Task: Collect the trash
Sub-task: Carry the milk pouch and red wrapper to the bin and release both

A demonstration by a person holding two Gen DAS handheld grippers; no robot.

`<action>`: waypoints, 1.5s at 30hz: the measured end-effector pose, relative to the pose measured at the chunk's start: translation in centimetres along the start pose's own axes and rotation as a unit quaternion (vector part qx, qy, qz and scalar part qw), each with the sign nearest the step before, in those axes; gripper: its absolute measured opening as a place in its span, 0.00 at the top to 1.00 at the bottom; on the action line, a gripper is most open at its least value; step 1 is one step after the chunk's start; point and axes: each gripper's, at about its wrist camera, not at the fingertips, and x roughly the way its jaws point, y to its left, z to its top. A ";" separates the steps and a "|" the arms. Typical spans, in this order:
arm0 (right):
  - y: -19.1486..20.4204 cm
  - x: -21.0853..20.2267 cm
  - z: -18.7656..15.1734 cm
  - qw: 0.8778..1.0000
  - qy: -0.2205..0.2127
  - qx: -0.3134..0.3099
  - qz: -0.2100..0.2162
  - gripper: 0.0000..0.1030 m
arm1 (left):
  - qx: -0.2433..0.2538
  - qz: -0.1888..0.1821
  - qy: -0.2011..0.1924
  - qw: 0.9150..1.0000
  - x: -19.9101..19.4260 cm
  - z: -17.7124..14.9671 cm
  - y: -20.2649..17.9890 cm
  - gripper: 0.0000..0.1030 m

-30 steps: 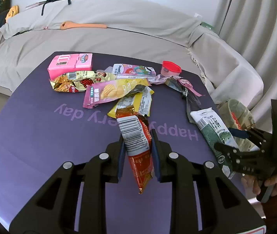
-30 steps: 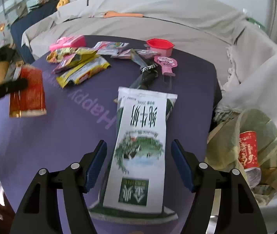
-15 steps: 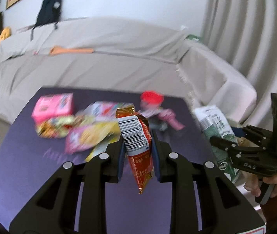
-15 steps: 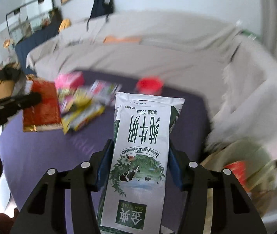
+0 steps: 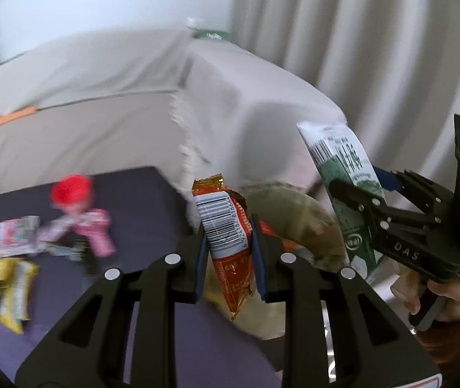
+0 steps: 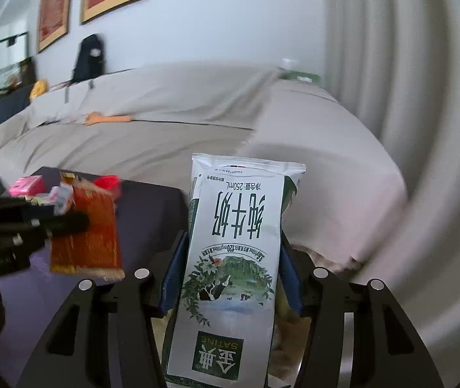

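My left gripper [image 5: 228, 245] is shut on a red-orange snack wrapper [image 5: 226, 226] with a barcode label, held upright off the purple table [image 5: 139, 194]. Just behind it lies the mouth of a yellowish trash bag [image 5: 294, 213]. To its right, a person's hand holds my right gripper [image 5: 391, 223], shut on a green-and-white milk pouch [image 5: 343, 168]. In the right wrist view the milk pouch [image 6: 233, 242] stands upright between the pads of the right gripper [image 6: 231, 268], and the left gripper [image 6: 36, 223] with the red wrapper [image 6: 87, 236] is at the left.
On the table's left lie a red cup [image 5: 71, 190], a pink wrapper [image 5: 97, 232] and yellow wrappers [image 5: 13, 284]. A grey covered sofa [image 5: 100, 97] wraps behind the table and bag. Pale curtains [image 5: 359, 48] hang at the right.
The right gripper closed on the milk pouch and lifted it off the table. Both grippers rose and swung right, from over the table toward the bag beside it.
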 end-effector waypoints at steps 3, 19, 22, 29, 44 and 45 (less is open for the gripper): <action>-3.0 0.1 -1.1 1.000 0.003 0.022 -0.014 0.51 | 0.011 -0.016 0.018 1.000 2.2 -0.2 -2.1 0.78; -8.8 1.4 -3.7 0.996 0.007 0.083 -0.029 0.51 | -0.032 -0.104 0.082 0.991 9.4 -0.4 -3.7 0.74; -9.0 1.5 -3.7 0.996 0.008 0.084 -0.030 0.51 | -0.043 -0.118 0.084 0.989 9.9 -0.5 -3.0 0.57; -8.0 2.1 -3.7 0.997 0.014 0.080 -0.014 0.51 | -0.065 -0.088 0.059 0.992 7.9 -0.1 -0.1 0.49; -1.5 6.9 -4.3 0.999 0.028 0.021 -0.019 0.51 | -0.098 -0.010 0.040 0.994 2.3 -3.4 6.1 0.49; -1.4 7.1 -4.5 0.999 0.033 0.025 -0.013 0.51 | -0.101 -0.010 0.040 0.994 2.1 -3.7 6.4 0.49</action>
